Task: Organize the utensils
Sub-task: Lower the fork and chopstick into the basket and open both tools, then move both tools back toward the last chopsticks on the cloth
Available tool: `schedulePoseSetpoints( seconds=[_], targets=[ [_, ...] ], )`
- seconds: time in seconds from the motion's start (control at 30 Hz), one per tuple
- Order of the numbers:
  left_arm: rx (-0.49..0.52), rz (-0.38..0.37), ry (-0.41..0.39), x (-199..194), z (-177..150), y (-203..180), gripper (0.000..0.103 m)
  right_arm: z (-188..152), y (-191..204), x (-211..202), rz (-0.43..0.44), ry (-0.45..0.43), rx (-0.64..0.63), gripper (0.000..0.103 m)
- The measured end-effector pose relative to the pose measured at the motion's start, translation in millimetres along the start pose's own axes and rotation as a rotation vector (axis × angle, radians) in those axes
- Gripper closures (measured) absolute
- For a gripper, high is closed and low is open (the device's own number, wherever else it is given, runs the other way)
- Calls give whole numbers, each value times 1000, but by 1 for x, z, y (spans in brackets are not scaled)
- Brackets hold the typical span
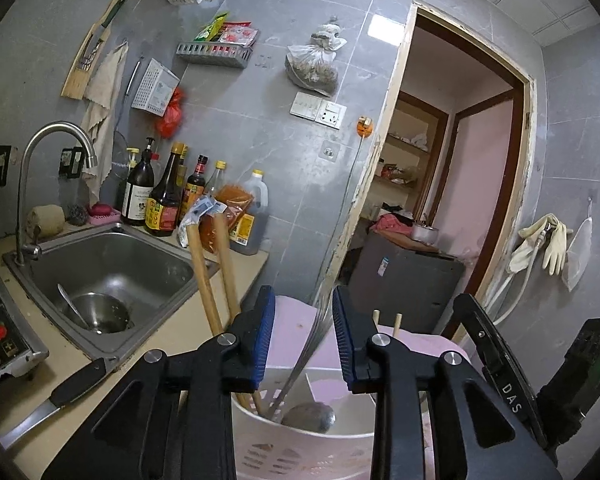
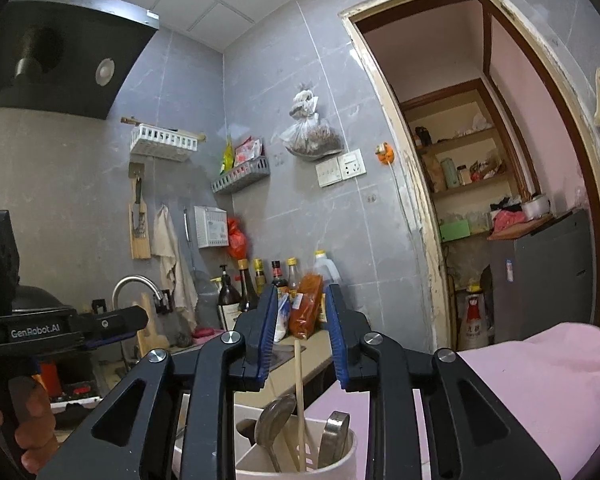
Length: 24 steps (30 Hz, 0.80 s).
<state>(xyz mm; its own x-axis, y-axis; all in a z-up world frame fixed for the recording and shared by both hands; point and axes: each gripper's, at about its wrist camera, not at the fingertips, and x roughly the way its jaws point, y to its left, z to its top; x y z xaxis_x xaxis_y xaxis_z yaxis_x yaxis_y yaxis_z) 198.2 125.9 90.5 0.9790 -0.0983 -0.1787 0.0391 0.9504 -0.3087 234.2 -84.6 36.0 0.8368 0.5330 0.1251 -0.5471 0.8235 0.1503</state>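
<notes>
A white and pink utensil holder (image 1: 300, 440) stands right under my left gripper (image 1: 303, 332), which is open and empty above its rim. In it stand two long wooden handles (image 1: 204, 276), a metal whisk-like tool (image 1: 300, 364) and a spoon bowl (image 1: 310, 416). In the right wrist view the same holder (image 2: 296, 460) holds a metal spoon (image 2: 272, 420), a wooden stick (image 2: 299, 392) and a metal spatula end (image 2: 334, 436). My right gripper (image 2: 302, 332) is open and empty above the holder.
A steel sink (image 1: 108, 268) with a bowl and ladle (image 1: 96, 312) lies to the left. A knife (image 1: 56, 396) lies on the counter (image 1: 172, 340). Sauce bottles (image 1: 164, 196) line the wall. A pink surface (image 2: 540, 380) and a doorway (image 2: 480, 160) are on the right.
</notes>
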Motion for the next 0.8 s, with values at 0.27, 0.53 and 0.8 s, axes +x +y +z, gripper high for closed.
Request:
schedulePoseSetpoints(
  seconds=[0.27, 0.53, 0.8],
  targets=[
    [34, -45, -20, -10, 1, -20, 63, 15, -3, -30, -60, -8, -51, 56],
    [93, -87, -49, -18, -11, -54, 39, 36, -19, -75, -142, -8, -111, 34],
    [162, -120, -23, -18, -30, -91, 11, 44, -42, -114, -220, 38, -143, 15]
  ],
)
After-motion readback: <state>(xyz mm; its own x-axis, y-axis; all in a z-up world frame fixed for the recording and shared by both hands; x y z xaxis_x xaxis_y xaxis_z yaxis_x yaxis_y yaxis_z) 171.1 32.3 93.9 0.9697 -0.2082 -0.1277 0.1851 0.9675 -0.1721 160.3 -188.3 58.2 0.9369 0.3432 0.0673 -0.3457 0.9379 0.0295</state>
